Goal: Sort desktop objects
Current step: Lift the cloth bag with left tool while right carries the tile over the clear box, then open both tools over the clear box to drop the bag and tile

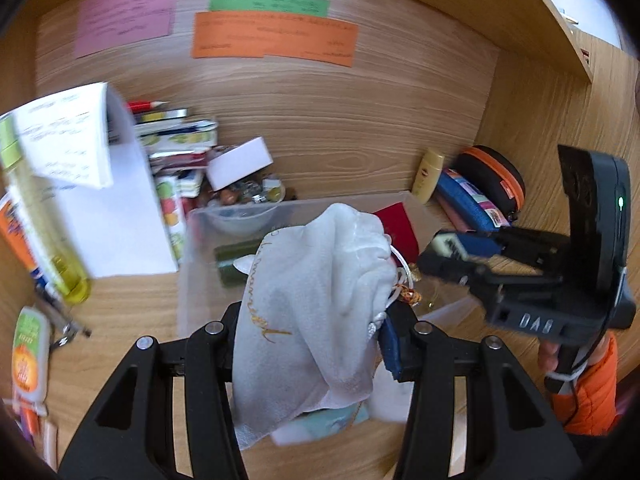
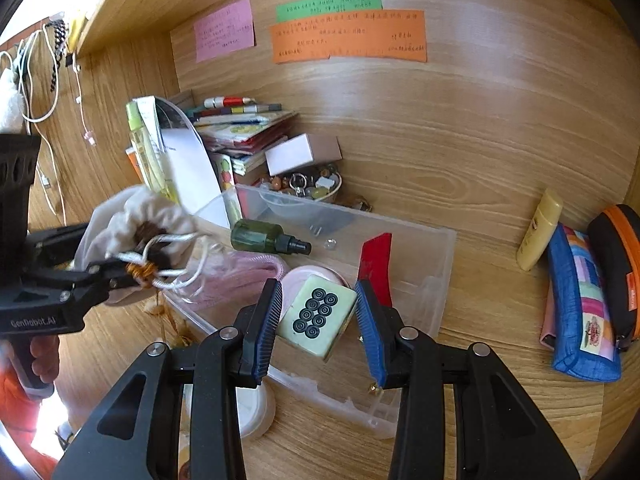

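Left claw [image 1: 316, 336]: we have it clenched on a white drawstring pouch [image 1: 320, 280], the fabric bunched between the two pads and its cord end hanging off to the right.
Right claw [image 2: 318, 312]: we grip a pale green mahjong-style tile [image 2: 318, 314] printed with dark rings; one corner tilts toward us between the blue pads.
Just ahead of both claws: a clear plastic bin [image 2: 432, 264] sits on the surface [image 2: 500, 360]. It holds a dark green spray bottle [image 2: 272, 240], a red card [image 2: 376, 264] leaning on its wall, and a pink round lid under the tile.
Where the task's things are: the pouch hangs over the bin's left end, the tile over its near middle. Neither rests on anything yet.
Step in hand, as we judge it: dropping sorted items into the bin.
Doing it well: we should lower the tile to a bare patch beside the pink lid before letting go, so it does not bounce. We should also keep the pouch's loose cord clear of the right claw.
Hand pose: both claws slant downward into the bin. In the left view, a hand in an orange sleeve [image 1: 588, 396] holds the right handle from below.
Further out: books and a white box stand beyond the bin. A yellow tube [image 2: 538, 230] and a blue patchwork case [image 2: 580, 304] lie well to the right.
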Action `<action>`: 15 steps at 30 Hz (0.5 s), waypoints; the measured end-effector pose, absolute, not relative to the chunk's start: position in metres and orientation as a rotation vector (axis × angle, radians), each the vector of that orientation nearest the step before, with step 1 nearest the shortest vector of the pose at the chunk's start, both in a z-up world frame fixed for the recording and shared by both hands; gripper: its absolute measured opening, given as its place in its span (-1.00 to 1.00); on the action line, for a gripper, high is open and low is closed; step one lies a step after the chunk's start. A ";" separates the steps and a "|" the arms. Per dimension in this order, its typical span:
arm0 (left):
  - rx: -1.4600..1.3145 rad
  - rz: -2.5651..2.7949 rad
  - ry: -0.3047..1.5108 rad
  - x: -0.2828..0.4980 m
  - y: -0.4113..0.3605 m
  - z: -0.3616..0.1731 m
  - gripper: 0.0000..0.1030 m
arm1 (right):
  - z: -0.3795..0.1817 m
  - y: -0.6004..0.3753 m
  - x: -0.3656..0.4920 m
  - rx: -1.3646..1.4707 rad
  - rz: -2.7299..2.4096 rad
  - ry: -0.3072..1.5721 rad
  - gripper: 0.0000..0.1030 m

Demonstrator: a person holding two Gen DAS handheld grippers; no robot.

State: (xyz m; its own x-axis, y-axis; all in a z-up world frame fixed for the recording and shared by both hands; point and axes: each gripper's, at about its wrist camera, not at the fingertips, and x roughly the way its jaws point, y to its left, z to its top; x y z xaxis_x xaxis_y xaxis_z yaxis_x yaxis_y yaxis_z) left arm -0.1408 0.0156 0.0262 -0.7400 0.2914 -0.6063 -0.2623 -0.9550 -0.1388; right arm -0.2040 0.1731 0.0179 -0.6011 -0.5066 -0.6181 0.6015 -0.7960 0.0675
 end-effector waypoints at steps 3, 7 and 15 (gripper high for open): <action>-0.963 2.647 -0.052 -0.157 0.025 0.024 -0.05 | 0.010 0.172 -0.207 0.867 -2.348 0.204 -0.33; -1.005 2.595 -0.051 -0.180 0.036 0.013 -0.05 | 0.003 0.173 -0.209 0.878 -2.356 0.217 -0.33; -1.078 2.565 -0.009 -0.204 0.050 -0.006 0.02 | -0.009 0.167 -0.213 0.909 -2.382 0.276 -0.33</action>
